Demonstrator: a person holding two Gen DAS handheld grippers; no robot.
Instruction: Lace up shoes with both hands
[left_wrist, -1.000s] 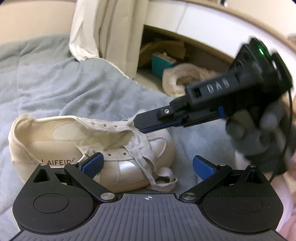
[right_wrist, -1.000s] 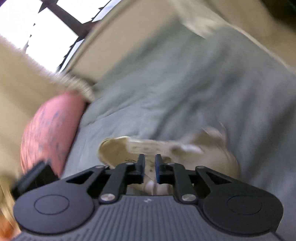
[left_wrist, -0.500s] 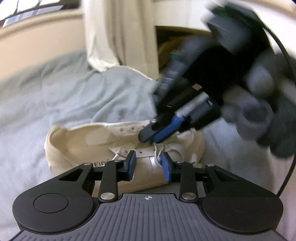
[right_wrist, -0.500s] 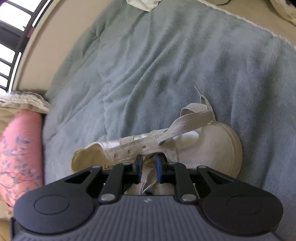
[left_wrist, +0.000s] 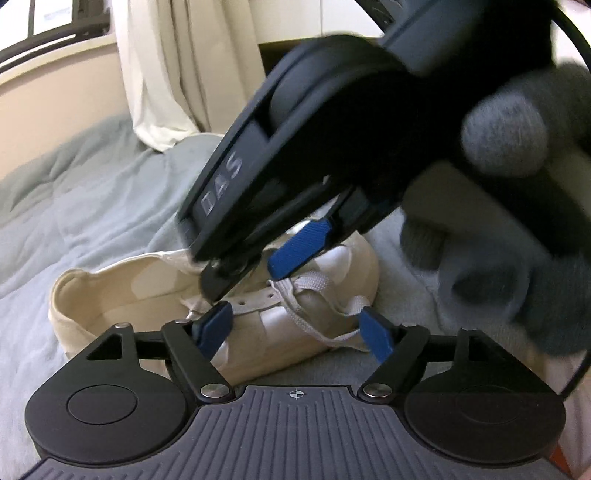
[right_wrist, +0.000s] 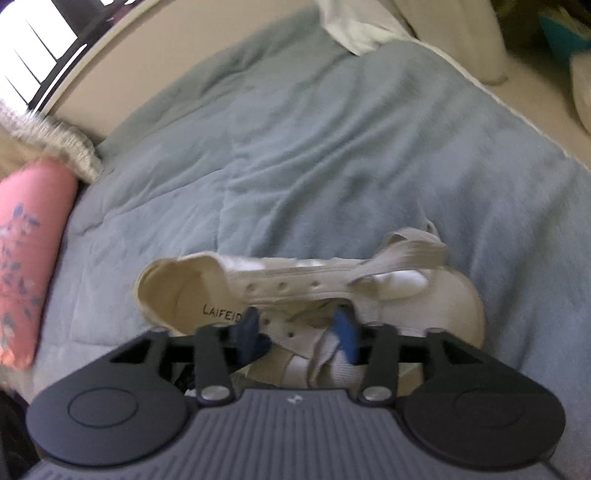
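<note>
- A cream-white canvas sneaker (right_wrist: 388, 291) is lying on its side on a grey-blue fleece blanket (right_wrist: 332, 155), its opening showing the printed insole and its toe pointing away from the pink floral cushion (right_wrist: 26, 258) at the blanket's edge.
- A flat off-white shoelace (right_wrist: 402, 258) is crossing the sneaker near the toe, with a loose loop spilling over the far side of the shoe.
- The left gripper (left_wrist: 299, 328) is hovering just over the sneaker's eyelet row, its blue-padded fingers spread wide with nothing between them; a strand of the shoelace is running past its right pad.
- The right gripper (right_wrist: 299, 332), held by a hand in a grey knit glove (left_wrist: 517, 221), is reaching down onto the sneaker's tongue, jaws parted to a moderate gap and straddling lace strands without pinching them.
- A pale curtain (left_wrist: 177, 66) is hanging beyond the sneaker.
</note>
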